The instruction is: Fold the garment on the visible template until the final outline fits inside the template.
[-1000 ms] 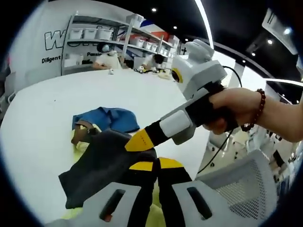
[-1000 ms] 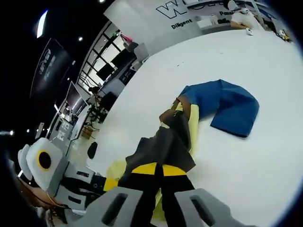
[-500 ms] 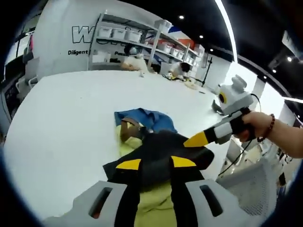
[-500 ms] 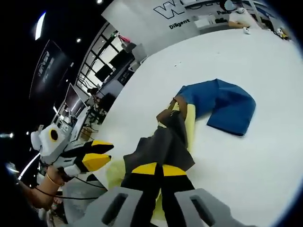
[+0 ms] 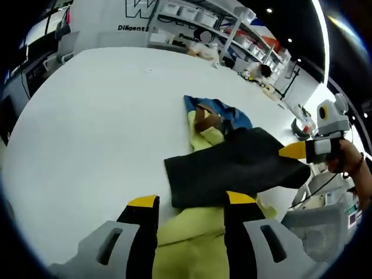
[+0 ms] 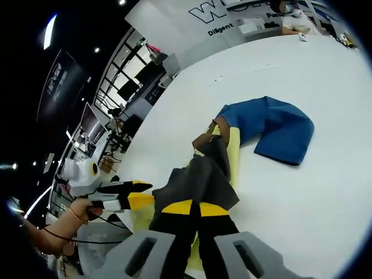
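1. I see the dark grey garment [image 5: 232, 173] lying on the yellow template [image 5: 192, 244], near the edge of the white table [image 5: 87, 116]. In the left gripper view it now lies spread in a wide band across the template, where half a second ago it was bunched under my left jaws.
2. My left gripper [image 5: 192, 204] has pulled back since then: its yellow-tipped jaws are spread wide with nothing between them, the cloth just past their tips.
3. My right gripper [image 6: 190, 208] has its jaws closed together on the near edge of the dark grey garment [image 6: 200, 180], as before.
4. Count: one dark garment, one yellow template [image 6: 232, 152], one blue cloth [image 6: 279, 131], two grippers.
5. The garment's long axis runs from my right gripper's pinch towards the blue cloth [image 5: 218, 110], which lies at its far end with a brown patch [image 6: 204, 139] between them.
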Available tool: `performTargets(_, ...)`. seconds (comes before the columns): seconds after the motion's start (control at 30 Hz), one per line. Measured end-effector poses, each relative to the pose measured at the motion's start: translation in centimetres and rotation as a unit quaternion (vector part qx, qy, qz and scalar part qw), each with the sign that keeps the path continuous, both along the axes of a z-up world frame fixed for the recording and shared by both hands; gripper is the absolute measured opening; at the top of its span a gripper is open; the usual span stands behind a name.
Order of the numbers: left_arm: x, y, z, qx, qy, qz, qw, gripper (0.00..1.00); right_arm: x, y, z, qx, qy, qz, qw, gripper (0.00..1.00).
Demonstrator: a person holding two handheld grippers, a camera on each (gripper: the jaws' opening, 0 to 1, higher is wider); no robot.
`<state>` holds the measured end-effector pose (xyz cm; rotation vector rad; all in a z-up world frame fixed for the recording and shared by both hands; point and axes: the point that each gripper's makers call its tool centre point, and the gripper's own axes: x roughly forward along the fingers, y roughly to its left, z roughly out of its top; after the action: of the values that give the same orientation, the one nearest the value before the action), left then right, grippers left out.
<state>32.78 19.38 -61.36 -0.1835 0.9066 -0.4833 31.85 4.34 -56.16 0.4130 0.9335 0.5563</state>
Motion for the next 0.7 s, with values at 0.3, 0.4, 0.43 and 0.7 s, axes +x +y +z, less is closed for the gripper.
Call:
performTargets(0.3,-0.1,-1.2,-0.9,-0.040,0.036,0.004,0.9986,0.33,-0.1,0.1,0.0,0.001,-0.002,0.007,1.0000,0.00)
performTargets(0.4,-0.2,-1.6,-1.3,-0.038,0.043,-0.001,0.9984,0.26,-0.1,0.1,0.0,0.001,-0.003,0.007,1.0000,0.00)
performTargets(0.43,-0.2,-1.5,-1.5,-0.036,0.045,-0.003,0.9983,0.23,-0.1,0.1,0.0,0.000,-0.004,0.006,1.0000,0.00)
performTargets(0.7,-0.4,-1.1,-1.1,-0.037,0.038,-0.010,0.9985,0.01,0.0,0.2,0.0,0.000,-0.006,0.008,1.0000,0.00)
